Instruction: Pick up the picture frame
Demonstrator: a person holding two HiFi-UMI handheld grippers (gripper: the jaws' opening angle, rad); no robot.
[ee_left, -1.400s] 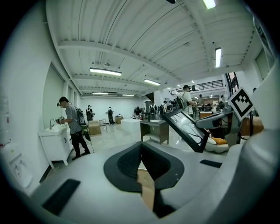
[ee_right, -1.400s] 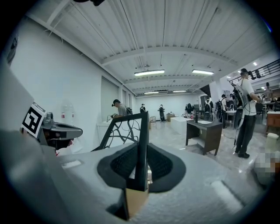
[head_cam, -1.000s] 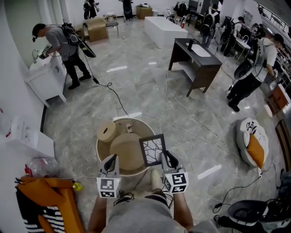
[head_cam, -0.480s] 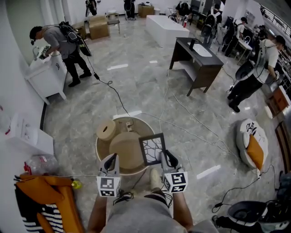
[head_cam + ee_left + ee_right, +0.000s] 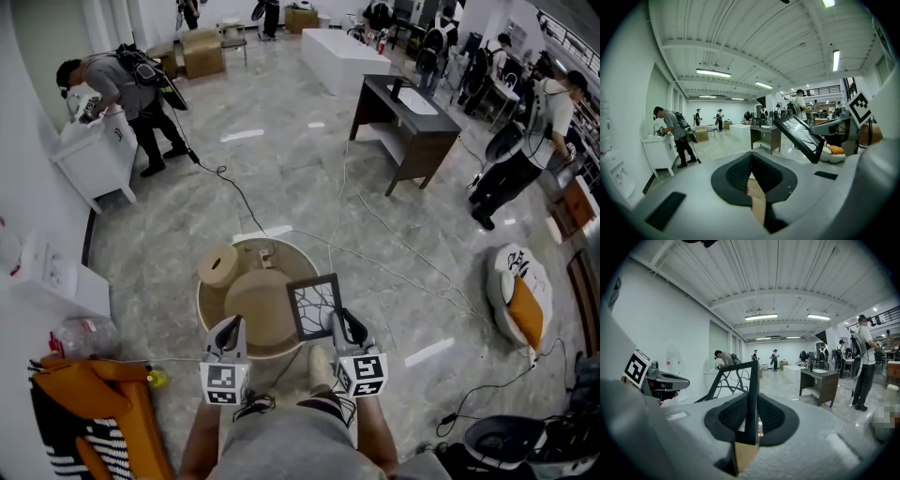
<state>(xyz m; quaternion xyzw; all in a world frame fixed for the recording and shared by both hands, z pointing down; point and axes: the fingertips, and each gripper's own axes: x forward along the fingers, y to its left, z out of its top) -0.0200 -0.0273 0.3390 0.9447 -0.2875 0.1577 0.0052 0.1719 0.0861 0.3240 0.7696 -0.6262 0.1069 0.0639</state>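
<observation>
The picture frame (image 5: 316, 307) is black with a branch-pattern inlay and is held up over the right side of a round beige table (image 5: 208, 314). My right gripper (image 5: 341, 325) is shut on its right edge. In the right gripper view the frame's edge (image 5: 752, 380) stands upright between the two pads. My left gripper (image 5: 231, 332) hovers over the table's near left rim, shut with nothing in it, its pads (image 5: 740, 171) meeting at the tips. From the left gripper view the frame (image 5: 799, 136) tilts at the right, apart from that gripper.
A tan cylinder (image 5: 218, 265) stands on the table's far left. Cables (image 5: 375, 253) trail over the marble floor. An orange bag (image 5: 103, 412) lies at the near left, a dark desk (image 5: 403, 117) stands further off, and a person (image 5: 122, 89) bends over a white cabinet (image 5: 94, 159).
</observation>
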